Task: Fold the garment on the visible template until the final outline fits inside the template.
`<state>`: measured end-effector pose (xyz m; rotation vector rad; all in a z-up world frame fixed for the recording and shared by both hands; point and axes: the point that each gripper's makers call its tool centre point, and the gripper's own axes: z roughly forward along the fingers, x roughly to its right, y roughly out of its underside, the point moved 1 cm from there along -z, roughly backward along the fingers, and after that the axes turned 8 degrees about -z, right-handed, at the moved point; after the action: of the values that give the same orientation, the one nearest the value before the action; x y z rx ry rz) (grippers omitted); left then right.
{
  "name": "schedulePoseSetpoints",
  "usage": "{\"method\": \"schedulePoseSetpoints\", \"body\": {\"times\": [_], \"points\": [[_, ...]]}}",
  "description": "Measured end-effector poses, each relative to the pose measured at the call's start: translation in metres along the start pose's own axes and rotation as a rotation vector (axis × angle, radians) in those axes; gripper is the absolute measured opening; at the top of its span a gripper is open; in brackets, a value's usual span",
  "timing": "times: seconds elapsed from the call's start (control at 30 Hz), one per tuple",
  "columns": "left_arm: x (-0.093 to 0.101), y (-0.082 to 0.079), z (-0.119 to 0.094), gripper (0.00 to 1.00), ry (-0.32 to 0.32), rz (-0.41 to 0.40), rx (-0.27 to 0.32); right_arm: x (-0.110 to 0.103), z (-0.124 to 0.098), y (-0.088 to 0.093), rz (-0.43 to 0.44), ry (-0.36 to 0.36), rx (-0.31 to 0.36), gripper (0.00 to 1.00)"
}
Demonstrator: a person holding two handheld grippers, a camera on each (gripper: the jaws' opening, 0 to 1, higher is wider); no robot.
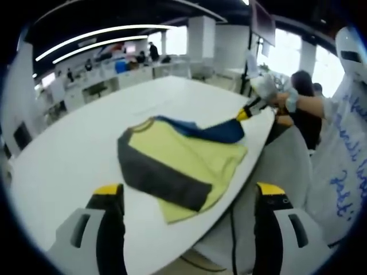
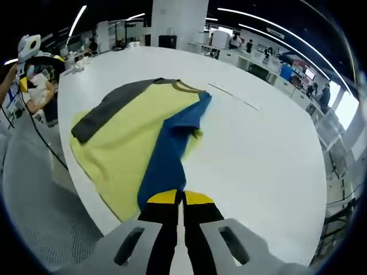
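Note:
A yellow shirt [image 1: 189,157] with a dark grey sleeve [image 1: 157,175] and a blue sleeve [image 1: 221,132] lies on the white table [image 1: 74,149], close to its near edge. My left gripper [image 1: 189,197] hovers open in front of the shirt, its jaws wide apart and holding nothing. My right gripper [image 2: 182,199] is shut on the end of the blue sleeve [image 2: 166,154], which stretches back across the yellow shirt [image 2: 120,137] toward the collar. In the left gripper view the right gripper [image 1: 248,112] pinches the blue sleeve at the table's edge.
The table edge [image 2: 86,189] curves just past the shirt's hem. A thin pale line [image 2: 232,95] is marked on the table beyond the collar. A black cable [image 1: 232,229] hangs below the edge. Desks and people [image 1: 152,51] stand far behind.

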<state>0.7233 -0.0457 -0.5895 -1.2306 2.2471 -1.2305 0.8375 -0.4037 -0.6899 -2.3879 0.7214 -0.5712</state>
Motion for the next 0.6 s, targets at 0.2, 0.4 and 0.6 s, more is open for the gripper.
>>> {"method": "schedulePoseSetpoints", "body": {"times": [0.2, 0.4, 0.6], "points": [[0.000, -0.001, 0.000, 0.89, -0.016, -0.008, -0.003, 0.026, -0.009, 0.004, 0.001, 0.050, 0.000, 0.03], [0.000, 0.001, 0.002, 0.89, -0.031, -0.013, -0.014, 0.049, -0.010, 0.011, -0.010, 0.083, -0.013, 0.03], [0.003, -0.002, 0.001, 0.89, -0.048, -0.012, -0.013, 0.078, -0.006, 0.024, -0.011, 0.107, -0.037, 0.03]]}}
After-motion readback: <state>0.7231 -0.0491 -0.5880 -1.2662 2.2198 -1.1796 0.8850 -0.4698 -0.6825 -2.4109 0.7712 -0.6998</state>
